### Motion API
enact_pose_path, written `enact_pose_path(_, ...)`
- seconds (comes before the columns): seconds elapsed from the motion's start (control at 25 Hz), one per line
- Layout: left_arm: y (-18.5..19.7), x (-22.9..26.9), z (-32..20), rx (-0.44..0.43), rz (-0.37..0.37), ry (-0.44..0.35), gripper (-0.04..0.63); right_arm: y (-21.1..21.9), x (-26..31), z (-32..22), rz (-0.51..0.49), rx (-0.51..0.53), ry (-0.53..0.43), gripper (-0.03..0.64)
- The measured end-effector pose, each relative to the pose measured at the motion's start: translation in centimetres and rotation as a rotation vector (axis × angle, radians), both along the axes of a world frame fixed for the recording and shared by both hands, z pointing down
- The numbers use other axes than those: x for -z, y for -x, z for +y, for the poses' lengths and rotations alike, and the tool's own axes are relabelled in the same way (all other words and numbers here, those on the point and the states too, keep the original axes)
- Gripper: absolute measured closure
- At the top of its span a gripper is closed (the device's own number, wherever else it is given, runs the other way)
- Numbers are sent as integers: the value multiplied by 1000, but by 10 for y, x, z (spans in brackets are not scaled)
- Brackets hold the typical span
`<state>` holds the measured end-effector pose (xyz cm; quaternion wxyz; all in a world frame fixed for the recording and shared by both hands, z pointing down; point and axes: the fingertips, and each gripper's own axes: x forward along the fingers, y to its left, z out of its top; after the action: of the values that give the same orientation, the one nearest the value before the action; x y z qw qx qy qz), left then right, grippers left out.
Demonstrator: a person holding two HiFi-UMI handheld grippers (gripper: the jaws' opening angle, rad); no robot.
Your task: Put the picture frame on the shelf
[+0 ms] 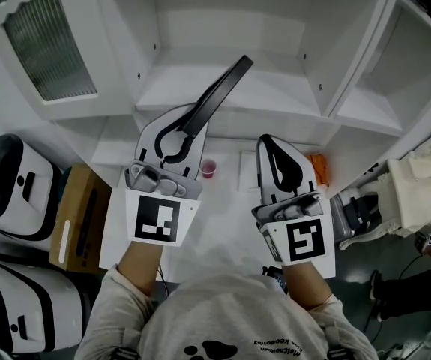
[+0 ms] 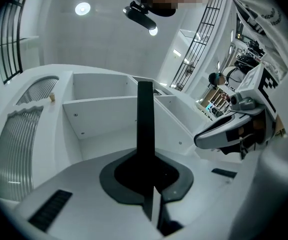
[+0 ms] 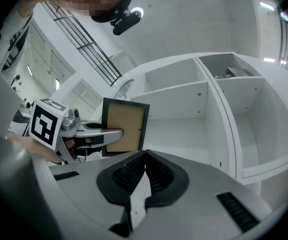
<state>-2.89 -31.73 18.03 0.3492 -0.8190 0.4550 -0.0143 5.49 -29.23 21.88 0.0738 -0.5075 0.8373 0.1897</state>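
A black picture frame (image 1: pixel 216 96) with a brown backing (image 3: pixel 125 126) is clamped at its edge in my left gripper (image 1: pixel 172 142), which is shut on it. In the left gripper view the frame (image 2: pixel 145 129) stands edge-on between the closed pads, rising from the gripper (image 2: pixel 148 176) toward the white shelf unit (image 2: pixel 103 104). The frame is held in the air in front of the open shelf compartments (image 1: pixel 222 88), touching no board. My right gripper (image 1: pixel 273 150) hovers just to the right, shut with nothing in it (image 3: pixel 145 156).
The white shelf unit (image 3: pixel 179 91) has several open compartments and a ribbed-glass door (image 1: pixel 46 43) at the left. On the counter below lie a small pink cup (image 1: pixel 208 169) and an orange item (image 1: pixel 318 167). A cardboard box (image 1: pixel 80 216) and white cases (image 1: pixel 5 178) stand at the left.
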Motion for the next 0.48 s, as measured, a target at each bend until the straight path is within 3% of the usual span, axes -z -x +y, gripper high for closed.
enact_pose_path(0.28,-13,3,-8,28,-68,-37,569,0,4,-1,6,-6,-10,583)
enact_pose_path(0.48,-21,-2,-17,30,-67,-15,569,-2,4,-2,7,-16,-8,584)
